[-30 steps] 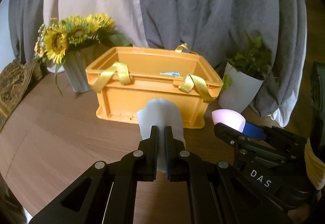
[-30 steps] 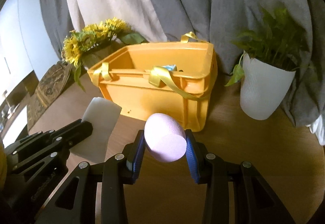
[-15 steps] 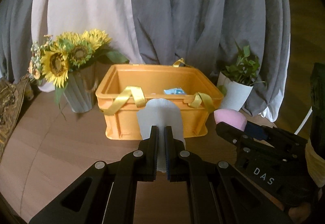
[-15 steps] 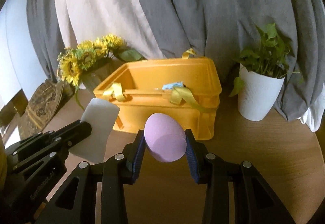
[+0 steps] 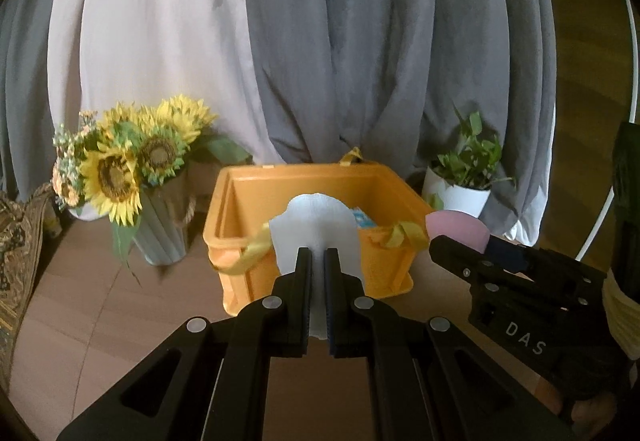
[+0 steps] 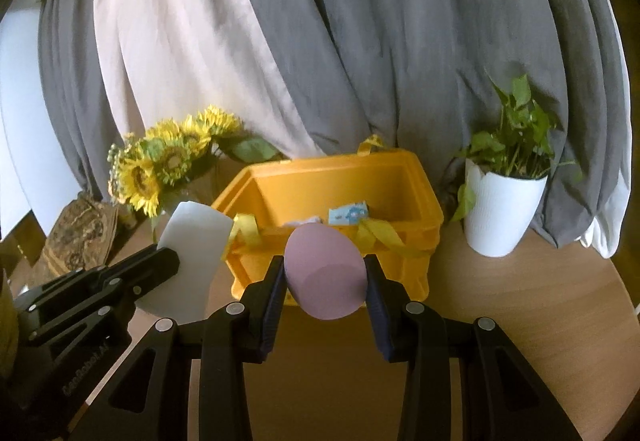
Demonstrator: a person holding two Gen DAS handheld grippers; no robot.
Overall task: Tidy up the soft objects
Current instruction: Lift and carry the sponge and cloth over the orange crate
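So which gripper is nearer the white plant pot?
The right. The right gripper, shut on the pink sponge, is on the white plant pot side of the orange bin; the left gripper, holding the white sponge, sits further left.

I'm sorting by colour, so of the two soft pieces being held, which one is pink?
The pink egg-shaped sponge, gripped by the right tongs. The other, in the left tongs, is a flat white sponge, pinched thin.
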